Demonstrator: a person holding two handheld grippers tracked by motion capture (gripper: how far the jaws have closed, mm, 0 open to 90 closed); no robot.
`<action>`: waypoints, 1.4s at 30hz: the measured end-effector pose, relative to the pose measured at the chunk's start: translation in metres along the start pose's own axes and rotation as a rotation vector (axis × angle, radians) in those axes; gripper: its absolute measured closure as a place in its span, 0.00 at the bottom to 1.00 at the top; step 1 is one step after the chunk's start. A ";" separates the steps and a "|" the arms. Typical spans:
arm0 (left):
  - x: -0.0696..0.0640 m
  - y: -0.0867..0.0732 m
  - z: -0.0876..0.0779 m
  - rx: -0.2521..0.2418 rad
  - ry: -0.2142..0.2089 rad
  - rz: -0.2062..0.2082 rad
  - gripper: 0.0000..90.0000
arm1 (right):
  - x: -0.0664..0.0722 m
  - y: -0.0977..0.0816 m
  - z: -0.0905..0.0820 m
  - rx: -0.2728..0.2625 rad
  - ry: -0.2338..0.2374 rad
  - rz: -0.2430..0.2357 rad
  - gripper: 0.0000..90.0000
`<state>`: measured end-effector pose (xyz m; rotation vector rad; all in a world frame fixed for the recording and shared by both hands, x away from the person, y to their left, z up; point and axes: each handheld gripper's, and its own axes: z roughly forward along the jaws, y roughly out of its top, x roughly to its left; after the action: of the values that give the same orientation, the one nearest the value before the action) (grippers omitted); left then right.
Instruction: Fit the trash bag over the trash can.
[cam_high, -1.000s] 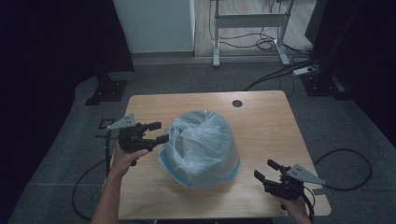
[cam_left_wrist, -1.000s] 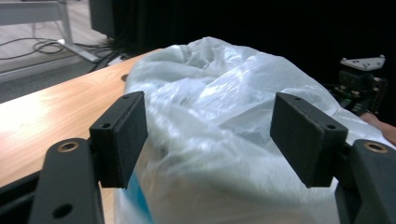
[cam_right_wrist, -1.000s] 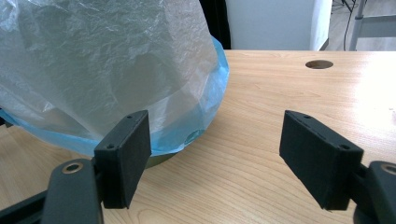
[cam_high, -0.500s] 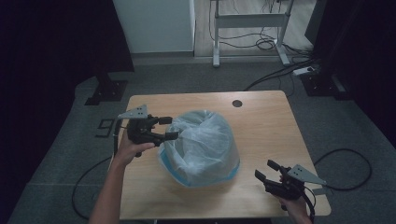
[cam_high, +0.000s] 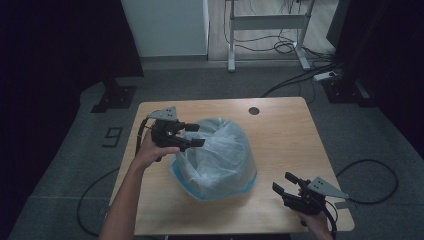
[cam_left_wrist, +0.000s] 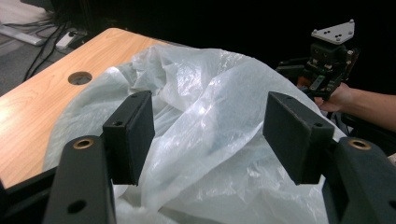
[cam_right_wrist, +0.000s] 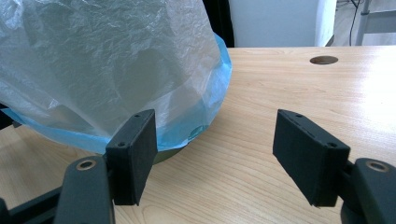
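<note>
Translucent white plastic bag (cam_high: 220, 157), crinkled and puffed over a round container with a blue edge (cam_right_wrist: 219, 70) showing at its base, is what you are working on, and it sits in the middle of the light wooden table (cam_high: 280, 130). Judge it as very light, soft and slippery: the film will crumple and slide rather than resist, and it could tear if you yank it, so take a gathered fold near the top rather than a flat stretch of it. Nearest to you, the right gripper (cam_high: 285, 183) rests low by the table's near right corner with its jaws spread and nothing between them; in the right gripper view the bag lies ahead and to the left of the jaws, clear of the pads. Farther off, the left gripper (cam_high: 192, 135) is up at the bag's left shoulder. Its jaws have just been closing a little, yet they stand apart, and in the left gripper view a ridge of loose film rises between the pads (cam_left_wrist: 133, 135) without being pinched. Beyond the bag, the table's round cable hole (cam_high: 254, 110) sits near the far edge.
</note>
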<state>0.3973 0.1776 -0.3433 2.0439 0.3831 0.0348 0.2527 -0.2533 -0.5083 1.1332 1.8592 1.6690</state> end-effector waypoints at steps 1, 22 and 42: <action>0.000 0.001 0.001 0.002 -0.003 -0.001 0.38 | 0.000 0.000 0.000 -0.001 -0.001 0.000 0.33; 0.000 0.022 0.036 0.147 -0.038 0.071 0.51 | -0.002 -0.001 -0.002 -0.010 -0.024 0.008 0.35; -0.013 0.033 0.089 0.510 0.010 0.144 0.51 | -0.002 0.000 -0.004 -0.013 -0.020 0.007 0.36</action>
<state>0.4095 0.0834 -0.3562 2.5744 0.2674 0.0378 0.2505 -0.2571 -0.5080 1.1479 1.8312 1.6654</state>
